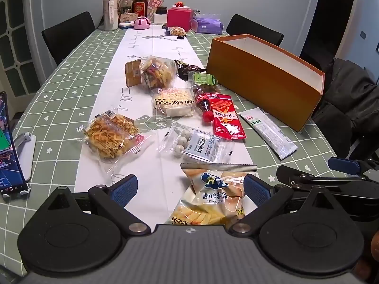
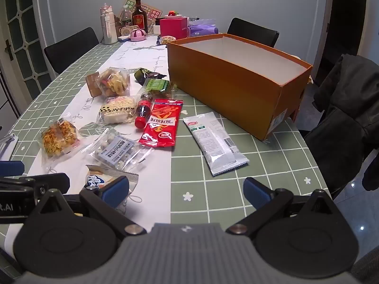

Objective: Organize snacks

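Several snack packs lie scattered on the table beside an open orange box (image 1: 260, 75) (image 2: 227, 82). My left gripper (image 1: 190, 189) is open, its blue pads apart over the table; a potato stick bag (image 1: 213, 196) lies between them, close to the right pad. My right gripper (image 2: 186, 190) is open above bare green cloth, nothing between its fingers. A white-green long packet (image 2: 213, 142) (image 1: 267, 130) lies just ahead of it. Further off are a red snack pack (image 2: 162, 123) (image 1: 225, 118), a small cola bottle (image 2: 143, 111), a clear bag of white balls (image 1: 196, 144) and a yellow cracker pack (image 1: 111, 135).
A phone on a stand (image 1: 9, 146) is at the near left. Bottles, a pink box (image 1: 178, 19) and tissues crowd the table's far end. Black chairs (image 1: 68, 33) flank the table; a dark coat (image 2: 343, 108) hangs on the right. The green-check tablecloth (image 2: 236, 189) has a white runner.
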The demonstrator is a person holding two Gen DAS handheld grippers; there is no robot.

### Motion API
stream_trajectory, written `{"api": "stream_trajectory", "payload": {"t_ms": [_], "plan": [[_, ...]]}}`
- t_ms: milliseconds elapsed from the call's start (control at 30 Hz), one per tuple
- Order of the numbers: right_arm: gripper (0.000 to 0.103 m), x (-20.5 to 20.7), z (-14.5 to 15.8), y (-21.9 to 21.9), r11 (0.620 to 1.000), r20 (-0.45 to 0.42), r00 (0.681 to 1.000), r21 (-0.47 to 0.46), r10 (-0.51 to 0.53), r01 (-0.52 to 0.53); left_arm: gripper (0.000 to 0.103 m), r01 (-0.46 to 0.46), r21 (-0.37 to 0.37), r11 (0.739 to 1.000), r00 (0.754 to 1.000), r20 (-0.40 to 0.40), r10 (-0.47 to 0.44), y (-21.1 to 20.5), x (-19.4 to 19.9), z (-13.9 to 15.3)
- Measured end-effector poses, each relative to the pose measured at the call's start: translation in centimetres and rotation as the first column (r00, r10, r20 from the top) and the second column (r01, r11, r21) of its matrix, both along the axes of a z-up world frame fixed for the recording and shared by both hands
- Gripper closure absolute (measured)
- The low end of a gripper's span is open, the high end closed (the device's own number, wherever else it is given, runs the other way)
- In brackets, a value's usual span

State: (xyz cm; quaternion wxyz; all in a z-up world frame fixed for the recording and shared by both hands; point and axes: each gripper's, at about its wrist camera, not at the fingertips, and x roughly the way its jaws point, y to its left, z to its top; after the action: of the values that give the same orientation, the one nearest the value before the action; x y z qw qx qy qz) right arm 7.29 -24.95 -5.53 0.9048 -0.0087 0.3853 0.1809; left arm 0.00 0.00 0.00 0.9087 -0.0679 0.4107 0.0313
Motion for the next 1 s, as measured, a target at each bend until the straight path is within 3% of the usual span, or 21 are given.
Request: {"api": "stream_trajectory", "payload": {"t_ms": [1000], "plan": [[0.003,0.06,0.02,-0.07,1.0,0.001,1.0,0.004,-0.007,0.007,0.0,0.003,-0.015,1.0,1.0,-0.005,-0.003,-0.21,-0.04,-0.25]]}}
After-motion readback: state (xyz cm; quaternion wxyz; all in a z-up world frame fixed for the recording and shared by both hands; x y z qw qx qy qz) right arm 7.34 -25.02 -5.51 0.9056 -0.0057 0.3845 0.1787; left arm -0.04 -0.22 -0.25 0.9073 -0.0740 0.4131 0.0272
